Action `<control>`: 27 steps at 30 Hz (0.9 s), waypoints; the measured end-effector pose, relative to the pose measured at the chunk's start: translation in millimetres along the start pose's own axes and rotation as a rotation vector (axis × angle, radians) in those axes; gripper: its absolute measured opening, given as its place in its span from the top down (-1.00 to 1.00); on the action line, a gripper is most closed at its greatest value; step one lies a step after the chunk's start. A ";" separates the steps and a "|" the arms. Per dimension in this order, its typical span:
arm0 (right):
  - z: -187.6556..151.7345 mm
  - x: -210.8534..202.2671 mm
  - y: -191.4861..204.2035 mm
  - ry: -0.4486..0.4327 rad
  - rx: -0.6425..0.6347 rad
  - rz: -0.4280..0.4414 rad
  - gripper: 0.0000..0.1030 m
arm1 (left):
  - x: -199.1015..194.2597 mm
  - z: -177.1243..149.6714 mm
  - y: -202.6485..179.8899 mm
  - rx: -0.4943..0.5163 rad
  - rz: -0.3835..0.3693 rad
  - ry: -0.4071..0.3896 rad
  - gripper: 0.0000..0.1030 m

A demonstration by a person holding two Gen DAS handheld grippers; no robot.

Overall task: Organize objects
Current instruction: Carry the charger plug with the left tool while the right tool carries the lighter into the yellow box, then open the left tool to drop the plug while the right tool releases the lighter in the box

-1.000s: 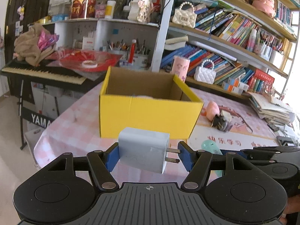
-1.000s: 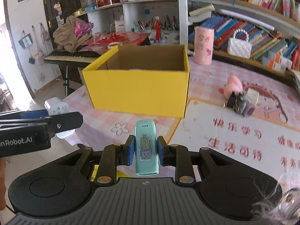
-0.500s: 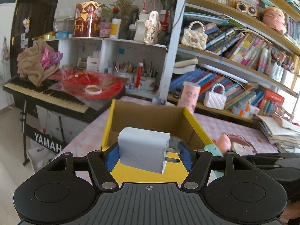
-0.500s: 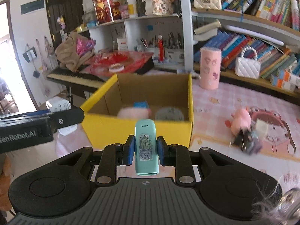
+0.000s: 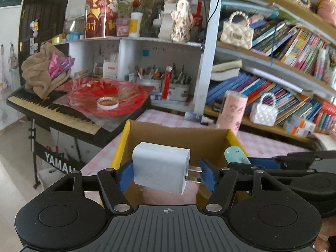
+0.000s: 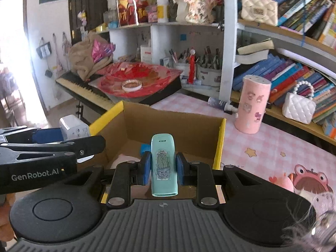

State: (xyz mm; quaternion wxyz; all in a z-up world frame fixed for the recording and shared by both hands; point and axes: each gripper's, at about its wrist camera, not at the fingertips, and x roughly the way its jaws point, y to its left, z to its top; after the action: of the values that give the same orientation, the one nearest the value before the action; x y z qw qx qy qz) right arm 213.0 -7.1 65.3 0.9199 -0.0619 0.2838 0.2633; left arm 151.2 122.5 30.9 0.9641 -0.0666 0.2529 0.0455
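One charger [image 5: 160,171], one box [image 6: 219,145], two handbags [image 5: 236,32].

Charger [image 5: 160,171]: pale grey-white, with silver prongs. Small device [image 6: 164,164]: mint green, bearing a sticker of a green cactus in a pot with a drawn face. Gripper pads [image 6: 145,169]: blue, on black arms lettered in white. Box [image 6: 218,147]: yellow outside, plain brown cardboard inside; within it a pink soft item [image 5: 170,197] and a blue piece [image 6: 145,148]. Tablecloth [image 6: 262,147]: pink-and-white check scattered with yellow stars, with a pink frog cartoon [image 6: 308,178] at its near right. Cylinder [image 6: 252,105]: pink with darker pink floral motifs. Handbags: one white quilted [image 6: 298,105], one cream quilted [image 6: 259,8], both with pearl handles. Keyboard [image 5: 52,111]: black with white keys. Wrapping on it [image 5: 105,98]: red under clear film. Tape roll [image 5: 107,103]: white. Cloth [image 5: 42,77]: tan.
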 end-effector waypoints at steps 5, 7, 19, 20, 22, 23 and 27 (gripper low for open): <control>-2.2 29.7 -3.3 0.064 -0.061 0.028 0.54 | 20.0 -6.3 2.3 0.000 0.036 0.072 -0.28; -3.6 39.5 -3.0 0.087 -0.086 0.041 0.54 | 26.3 -9.2 3.3 0.005 0.048 0.096 -0.26; -12.8 72.9 -5.3 0.221 -0.128 0.103 0.54 | 42.1 -16.2 2.4 0.008 0.051 0.162 0.17; -12.4 73.6 -5.3 0.223 -0.129 0.104 0.54 | 41.4 -16.8 2.6 0.004 0.050 0.160 0.17; -11.7 73.6 -5.2 0.222 -0.129 0.105 0.53 | 38.0 -17.7 2.3 -0.003 0.048 0.146 0.14; -11.9 73.4 -5.1 0.220 -0.129 0.104 0.52 | 36.5 -17.8 2.0 -0.004 0.048 0.140 0.09; -12.3 66.1 -4.6 0.192 -0.109 0.092 0.35 | 26.6 -16.9 1.3 -0.003 0.054 0.112 -0.01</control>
State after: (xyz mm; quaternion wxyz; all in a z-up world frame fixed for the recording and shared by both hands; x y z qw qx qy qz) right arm 255.7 15.4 18.2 0.8707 -0.1236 0.3584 0.3133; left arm 166.0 122.7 3.1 0.9468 -0.0635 0.3080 0.0679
